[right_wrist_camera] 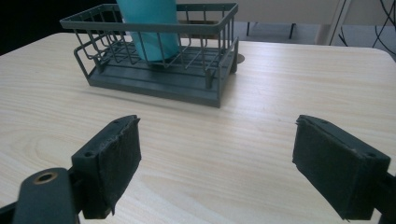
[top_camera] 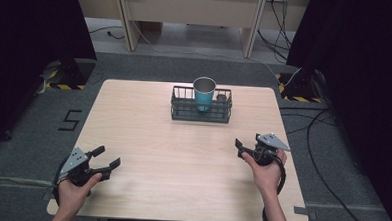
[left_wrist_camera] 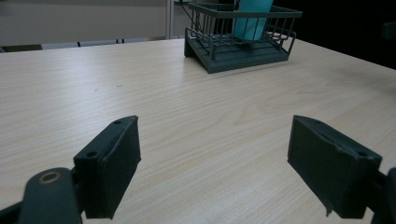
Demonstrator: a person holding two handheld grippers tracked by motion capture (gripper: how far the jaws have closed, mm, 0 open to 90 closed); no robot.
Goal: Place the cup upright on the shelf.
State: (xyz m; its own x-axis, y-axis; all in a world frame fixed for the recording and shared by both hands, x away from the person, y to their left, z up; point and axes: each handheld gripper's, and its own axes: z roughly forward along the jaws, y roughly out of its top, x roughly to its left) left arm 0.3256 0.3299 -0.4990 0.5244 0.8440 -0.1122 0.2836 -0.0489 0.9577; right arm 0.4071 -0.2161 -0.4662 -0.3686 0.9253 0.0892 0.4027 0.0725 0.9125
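High view: a wire basket (top_camera: 201, 112) sat on the table (top_camera: 147, 138), top middle of the pic. A blue cup (top_camera: 203, 93) stood up in it, open end up. A small dark thing (top_camera: 221, 97) was in the basket's right part, too small to tell what it was. The left gripper (top_camera: 108, 157) was at the bottom left, held in the left hand (top_camera: 72, 195). The right gripper (top_camera: 243, 144) was right of the middle, held in the right hand (top_camera: 265, 173). Both had jaws spread w/ nothing in them. The cup was up & to the right of the left gripper, and up & a bit left of the right one. I think the right gripper was nearer, so it looked like the one to go for the cup. Both were well apart from the basket.

Left gripper view: the jaws stood wide apart at the bottom, just bare table between them. The basket (left_wrist_camera: 243, 39) was at the top, right of middle. The cup (left_wrist_camera: 252, 18) was cut off by the top edge, so no rim to see.

Right gripper view: jaws wide apart too, nothing pinched. The basket (right_wrist_camera: 159, 74) was at the top left, long side going left to right. The cup (right_wrist_camera: 149, 28) stood in its left part, behind the wires, top cut off. The small dark thing was hard to find here.
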